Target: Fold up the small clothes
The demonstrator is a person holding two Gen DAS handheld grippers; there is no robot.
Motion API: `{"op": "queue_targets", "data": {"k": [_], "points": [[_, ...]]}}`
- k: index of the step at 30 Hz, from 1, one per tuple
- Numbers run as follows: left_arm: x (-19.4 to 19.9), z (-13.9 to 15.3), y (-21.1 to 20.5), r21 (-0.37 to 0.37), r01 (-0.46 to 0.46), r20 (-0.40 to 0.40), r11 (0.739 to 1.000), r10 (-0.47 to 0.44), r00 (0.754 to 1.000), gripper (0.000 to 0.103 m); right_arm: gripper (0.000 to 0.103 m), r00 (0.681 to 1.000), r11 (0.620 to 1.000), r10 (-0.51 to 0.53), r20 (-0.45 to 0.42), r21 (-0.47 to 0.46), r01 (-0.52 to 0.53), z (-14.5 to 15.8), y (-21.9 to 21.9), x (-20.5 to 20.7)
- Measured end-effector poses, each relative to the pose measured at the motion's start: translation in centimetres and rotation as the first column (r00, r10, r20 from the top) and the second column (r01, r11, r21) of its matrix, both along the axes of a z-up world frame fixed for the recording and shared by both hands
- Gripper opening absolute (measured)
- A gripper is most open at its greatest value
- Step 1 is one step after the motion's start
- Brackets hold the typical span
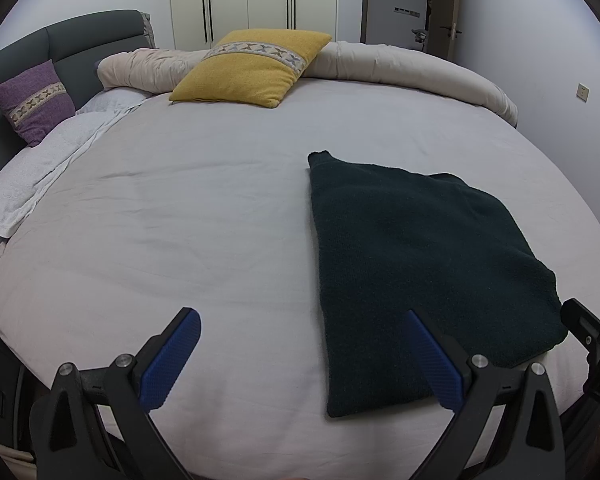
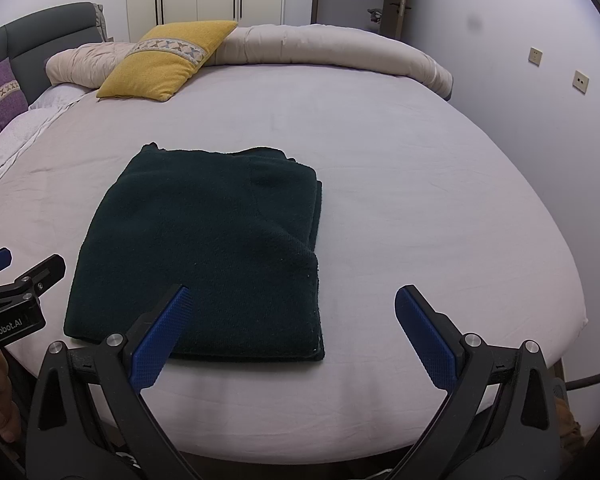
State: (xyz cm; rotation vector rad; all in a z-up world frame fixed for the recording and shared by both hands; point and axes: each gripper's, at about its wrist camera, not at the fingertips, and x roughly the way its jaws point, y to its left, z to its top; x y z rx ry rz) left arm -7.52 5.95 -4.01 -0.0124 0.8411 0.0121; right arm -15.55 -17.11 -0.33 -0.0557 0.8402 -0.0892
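Note:
A dark green knitted garment (image 1: 420, 264) lies folded into a flat rectangle on the bed's pale sheet (image 1: 200, 220), near the front edge; in the right wrist view (image 2: 204, 248) its layered edges show on the right side. My left gripper (image 1: 304, 356) is open and empty, above the sheet just left of the garment, its right finger over the garment's near edge. My right gripper (image 2: 292, 332) is open and empty above the garment's near right corner. Each gripper shows at the edge of the other's view.
A yellow cushion (image 1: 252, 68) and a rolled beige duvet (image 1: 412, 68) lie at the far side of the bed. A purple cushion (image 1: 32, 100) leans on the dark headboard (image 1: 84, 44) at the left. A white towel (image 1: 40, 176) lies along the left side.

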Motion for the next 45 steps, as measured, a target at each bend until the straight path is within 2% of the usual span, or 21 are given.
{"op": "queue_targets", "data": {"k": [45], "points": [[0.0, -0.01, 0.15, -0.001, -0.001, -0.002, 1.0, 0.001, 1.0, 0.103, 0.103, 1.0, 1.0, 0.004, -0.005, 0.006, -0.004, -0.33, 0.29, -0.89]]}}
